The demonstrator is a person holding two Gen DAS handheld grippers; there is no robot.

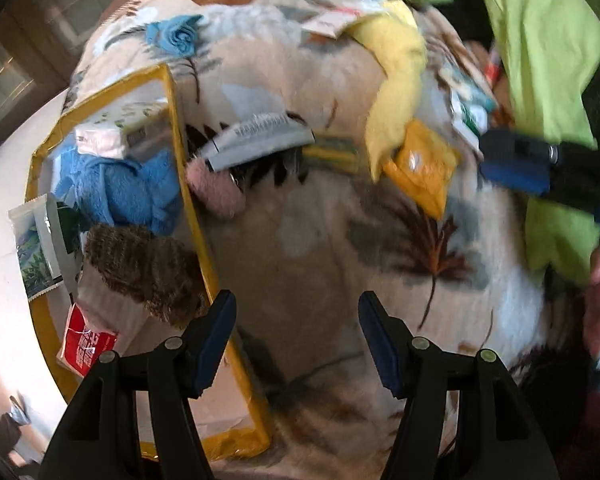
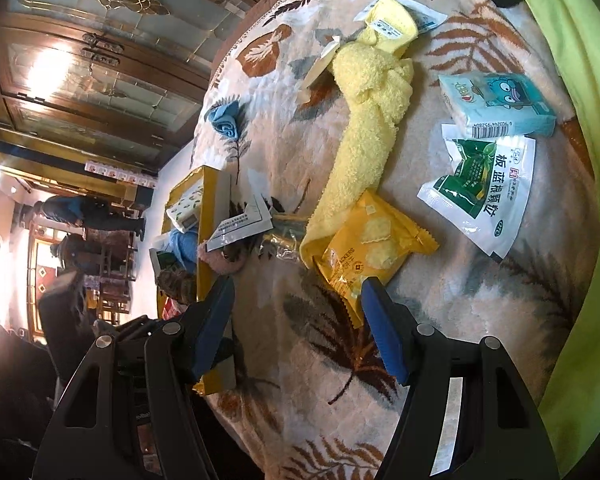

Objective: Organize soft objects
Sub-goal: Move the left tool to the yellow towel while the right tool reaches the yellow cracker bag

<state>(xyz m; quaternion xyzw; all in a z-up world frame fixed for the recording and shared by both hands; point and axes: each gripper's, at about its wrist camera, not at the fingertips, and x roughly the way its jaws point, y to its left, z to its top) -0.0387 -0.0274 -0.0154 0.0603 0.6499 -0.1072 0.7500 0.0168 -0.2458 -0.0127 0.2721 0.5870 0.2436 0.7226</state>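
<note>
Both grippers, the left gripper (image 1: 296,344) and right gripper (image 2: 298,330), hover with jaws apart and empty over a leaf-patterned blanket (image 2: 440,340), where a knotted yellow towel (image 2: 368,120) awaits sorting (likely bound for the yellow-rimmed box (image 1: 198,236) alongside).

Colours on the bed

The blanket (image 2: 440,320) is cream with brown and grey leaf prints. The knotted towel (image 2: 370,116) is pale yellow, the cracker packet (image 2: 374,246) orange-yellow, the tissue pack (image 2: 500,104) light blue, the sachet (image 2: 480,184) white and green, the box (image 1: 188,184) yellow-rimmed.
</note>
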